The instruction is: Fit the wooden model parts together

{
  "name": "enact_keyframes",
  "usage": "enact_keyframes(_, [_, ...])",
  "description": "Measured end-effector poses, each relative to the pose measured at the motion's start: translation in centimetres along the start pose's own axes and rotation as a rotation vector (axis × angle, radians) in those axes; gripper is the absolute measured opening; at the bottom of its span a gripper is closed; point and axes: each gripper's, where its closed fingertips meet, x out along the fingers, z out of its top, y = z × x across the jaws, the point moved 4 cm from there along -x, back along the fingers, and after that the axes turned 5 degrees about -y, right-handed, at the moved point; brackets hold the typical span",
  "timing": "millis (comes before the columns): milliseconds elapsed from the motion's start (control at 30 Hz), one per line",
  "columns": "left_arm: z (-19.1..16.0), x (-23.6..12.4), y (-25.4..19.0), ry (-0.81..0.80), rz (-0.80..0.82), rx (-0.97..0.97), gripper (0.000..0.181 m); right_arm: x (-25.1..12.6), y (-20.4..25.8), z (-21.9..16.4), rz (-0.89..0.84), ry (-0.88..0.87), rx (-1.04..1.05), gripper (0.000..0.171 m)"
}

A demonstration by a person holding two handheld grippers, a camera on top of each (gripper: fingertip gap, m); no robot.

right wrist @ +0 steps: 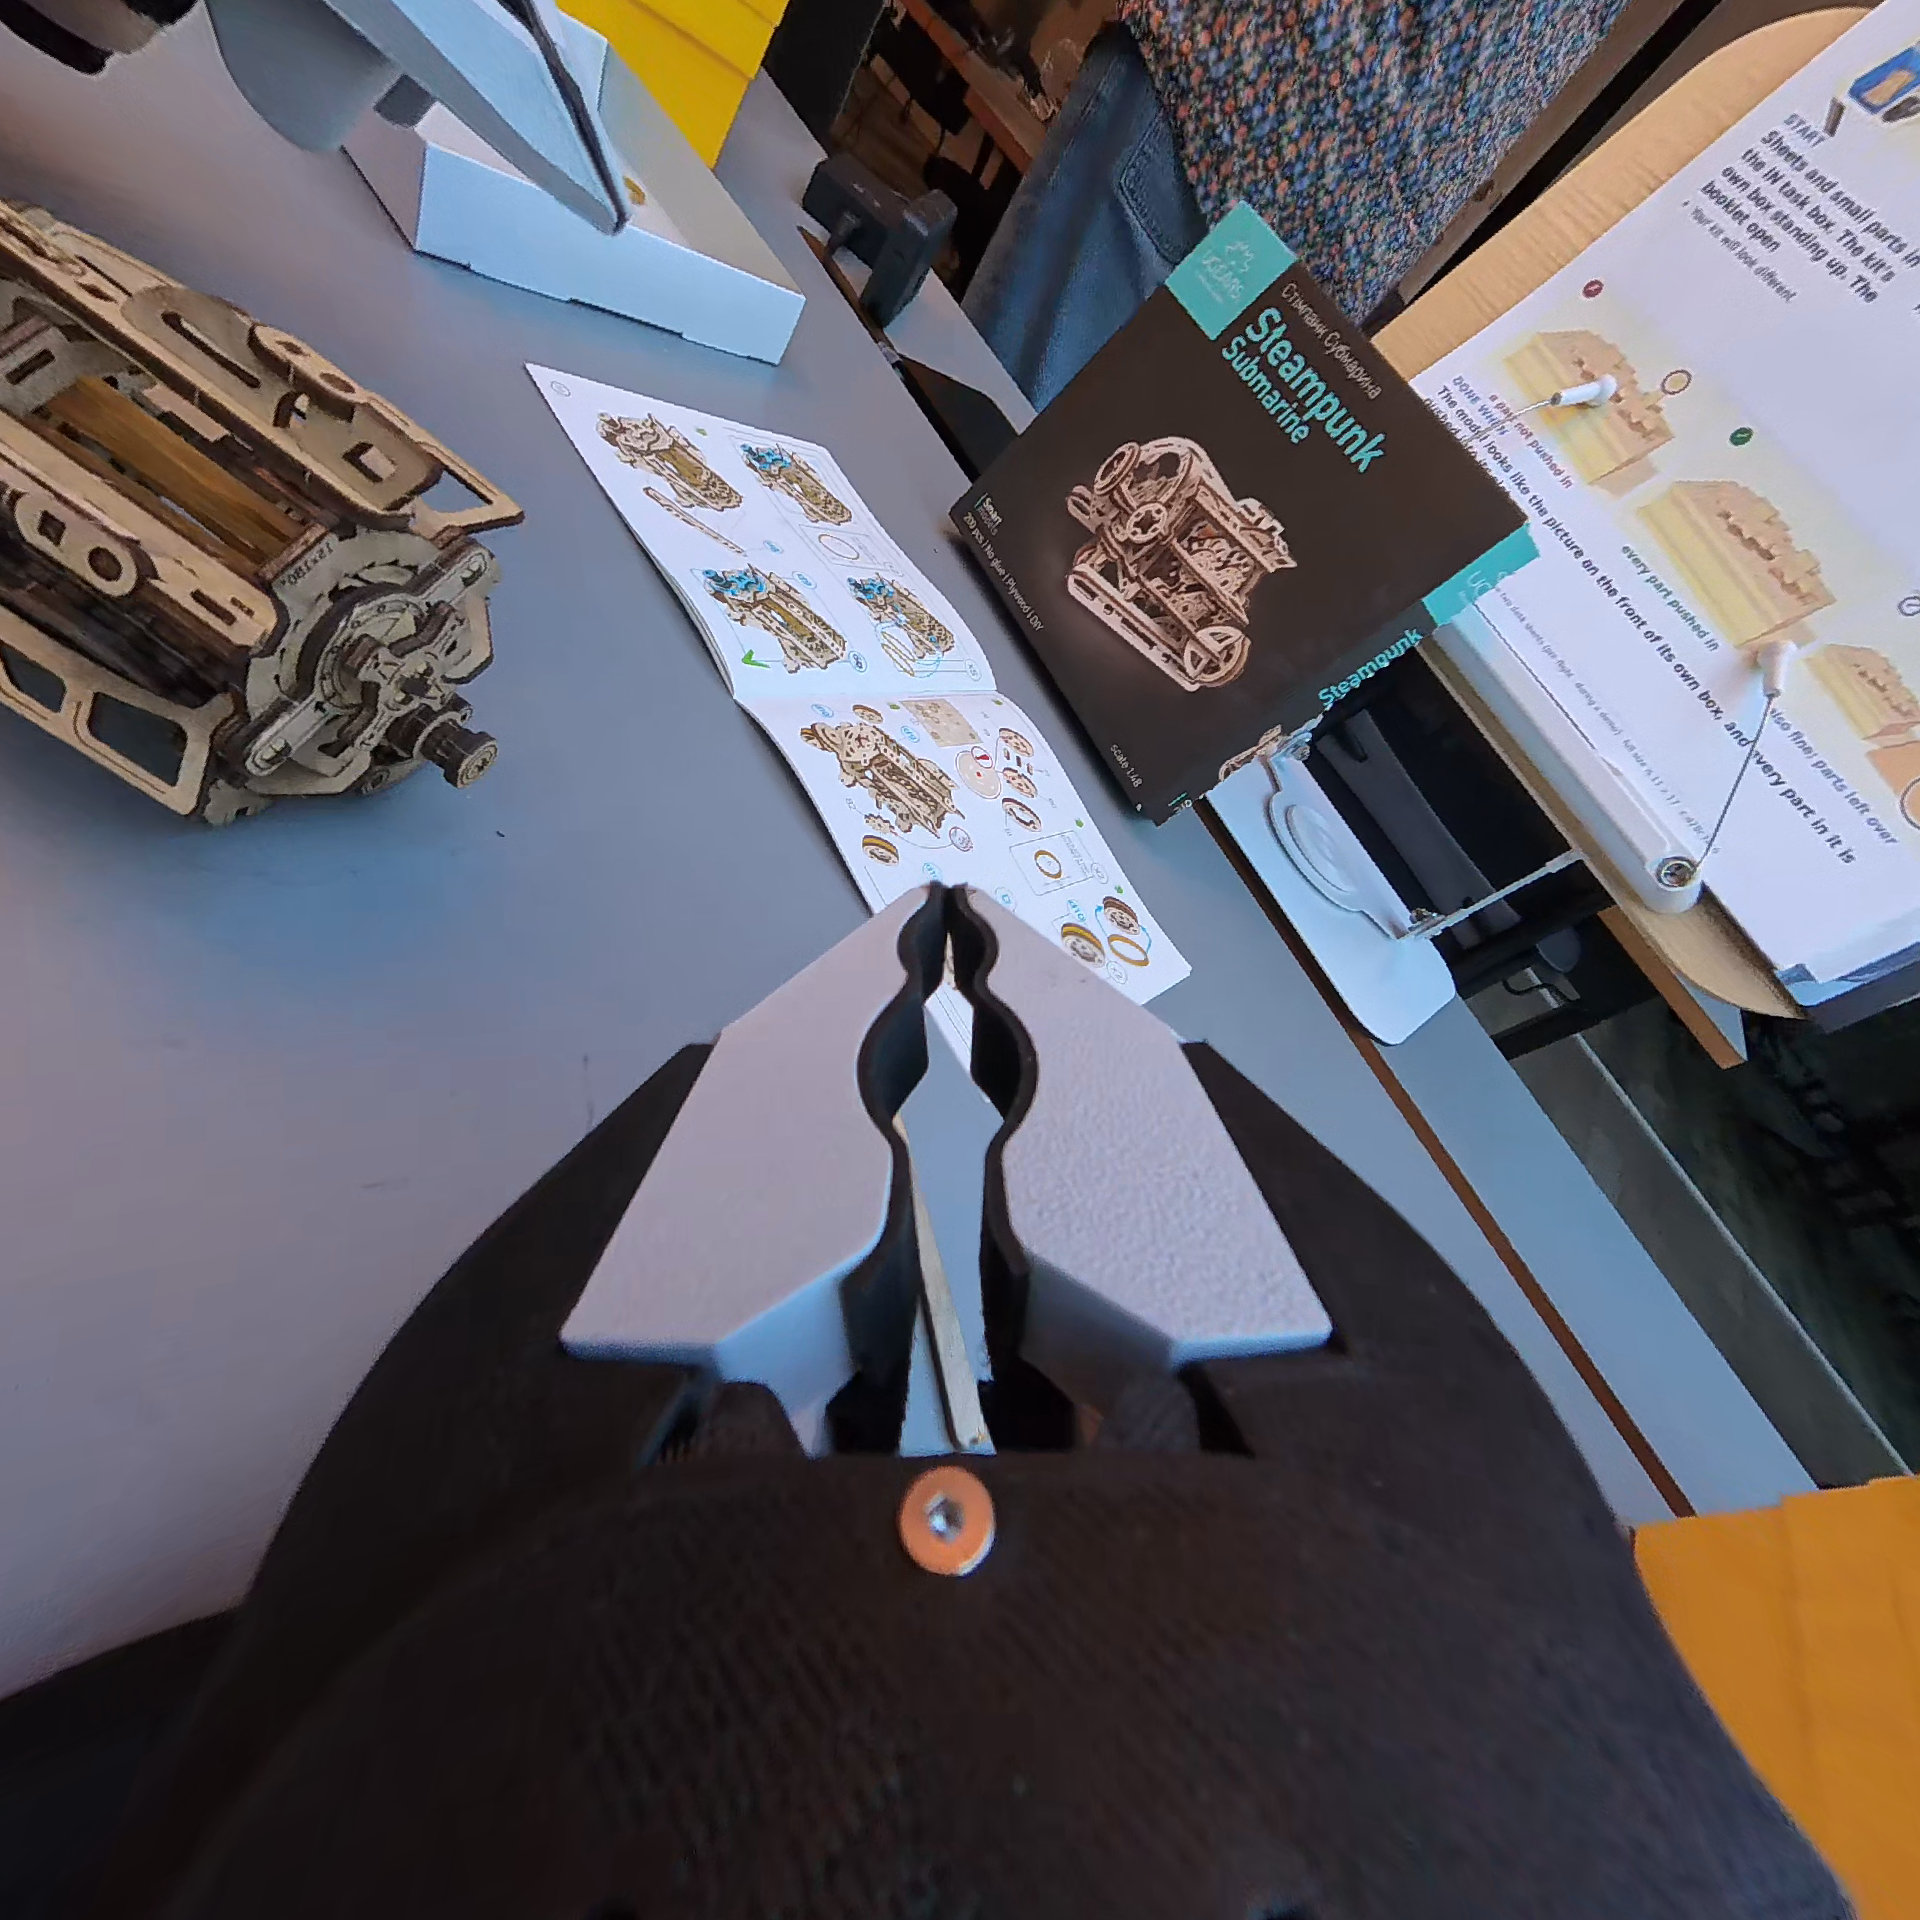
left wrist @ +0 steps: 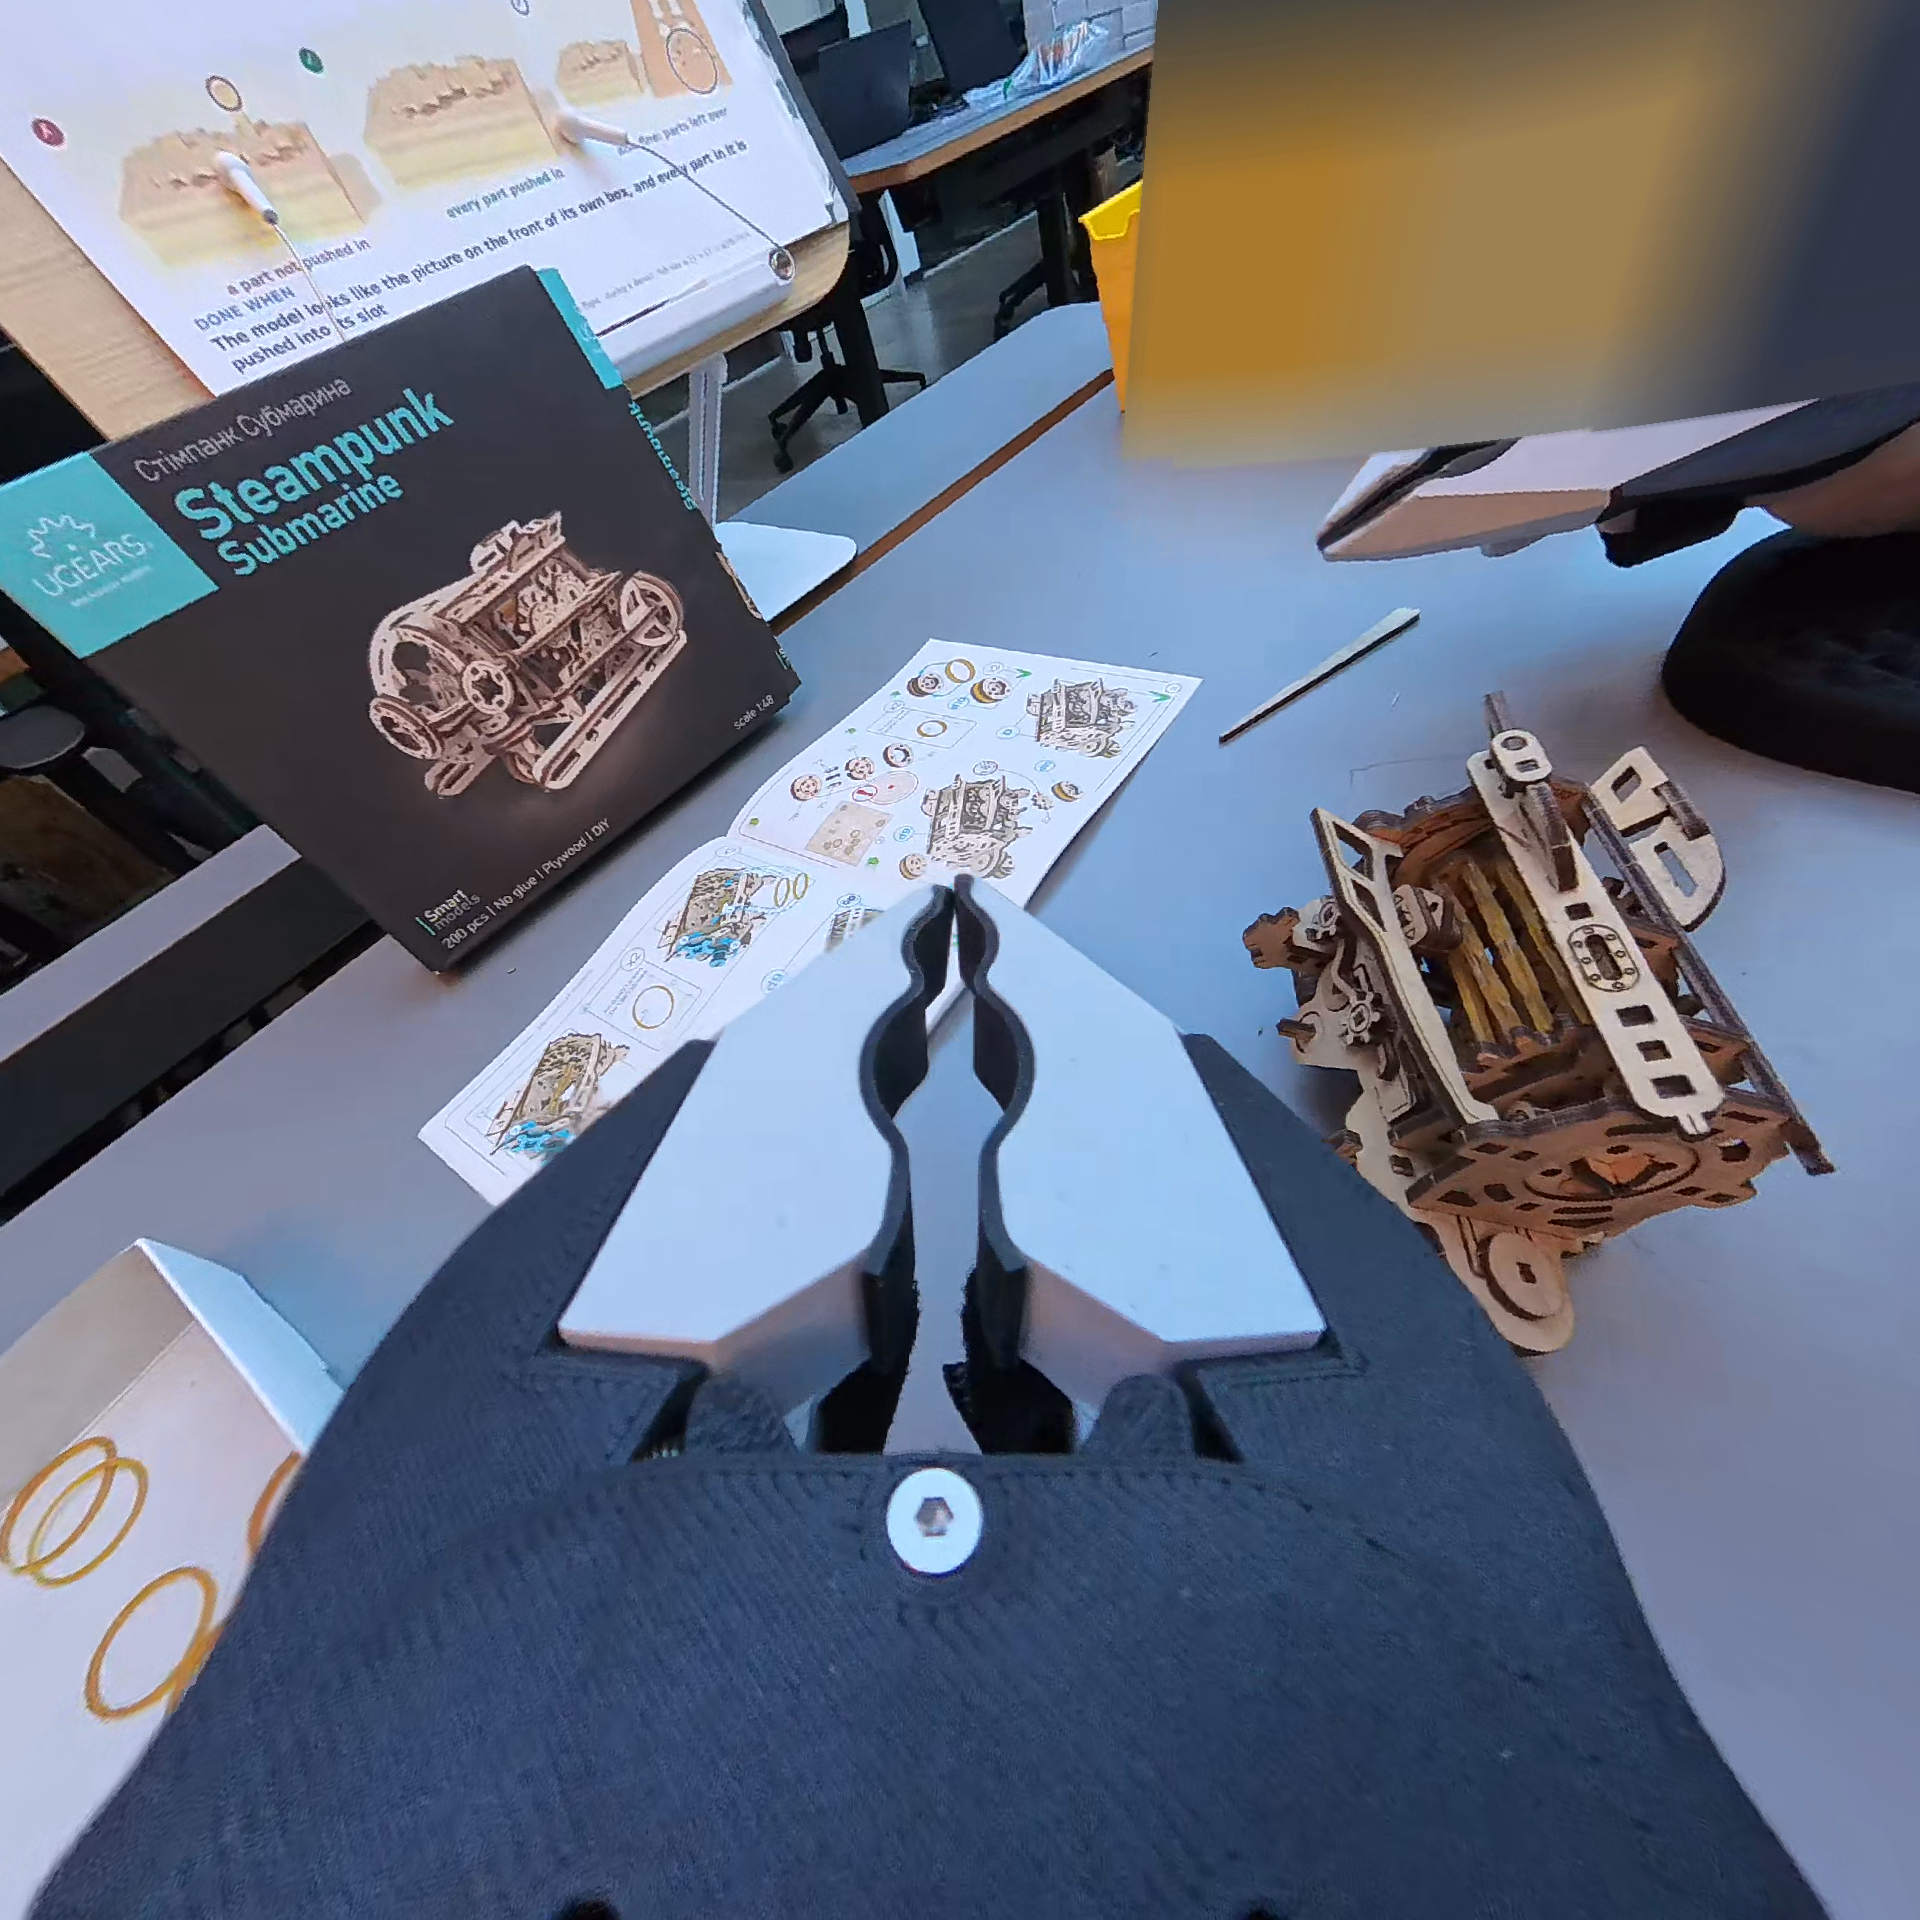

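Note:
The partly built wooden model (left wrist: 1538, 1018) lies on its side on the grey table (left wrist: 1195, 540), to the right of my left gripper (left wrist: 954, 891). The left gripper is shut and empty, above the open booklet (left wrist: 831, 883). A thin wooden stick (left wrist: 1320, 675) lies on the table beyond the model, under my right gripper (left wrist: 1340, 530). In the right wrist view the right gripper (right wrist: 948, 896) is shut over the booklet's near edge (right wrist: 831, 644). The stick (right wrist: 954, 1340) shows through the gap between its fingers. The model (right wrist: 208, 582) lies to its left.
The kit's dark box (left wrist: 395, 623) stands behind the booklet, with an instruction board (left wrist: 416, 187) beyond it. A white tray (left wrist: 135, 1455) with rubber bands is at the near left. The table edge (right wrist: 1403, 1091) runs to the right. A yellow bin (left wrist: 1110, 270) stands at the back.

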Motion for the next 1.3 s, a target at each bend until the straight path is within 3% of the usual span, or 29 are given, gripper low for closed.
enact_keyframes(200, [-0.5,0.4,-0.9,0.018,-0.067,-0.023,0.008,0.1,0.2,-0.5,0.024,0.011,0.021,0.0])
enact_keyframes(500, [1.4,0.0,-2.1,-0.074,-0.206,-0.157,0.053,0.3,0.6,-0.5,0.055,0.01,0.008,0.001])
enact_keyframes(733, [3.5,-1.0,-4.7,-0.135,-0.331,-0.132,0.074,0.1,0.3,0.2,0.036,-0.049,0.007,0.023])
enact_keyframes(867, [4.9,-3.4,-6.7,-0.169,-0.343,-0.18,0.085,-0.5,0.9,1.6,0.106,-0.159,0.064,0.038])
enact_keyframes(967, [4.5,-5.3,-8.3,-0.175,-0.269,-0.169,0.086,-1.2,2.4,3.3,0.28,-0.256,0.103,0.072])
enact_keyframes(1067, [3.2,-5.9,-8.9,-0.127,-0.118,-0.179,0.087,-1.6,5.1,4.1,0.536,-0.288,0.139,0.086])
enact_keyframes(1167, [2.2,-5.9,-9.4,-0.08,-0.01,-0.147,0.082,-1.0,6.6,4.2,0.681,-0.27,0.181,0.089])
enact_keyframes(1300, [1.0,-5.5,-9.7,-0.008,-0.013,-0.199,0.085,-0.1,7.2,4.1,0.761,-0.239,0.202,0.09])
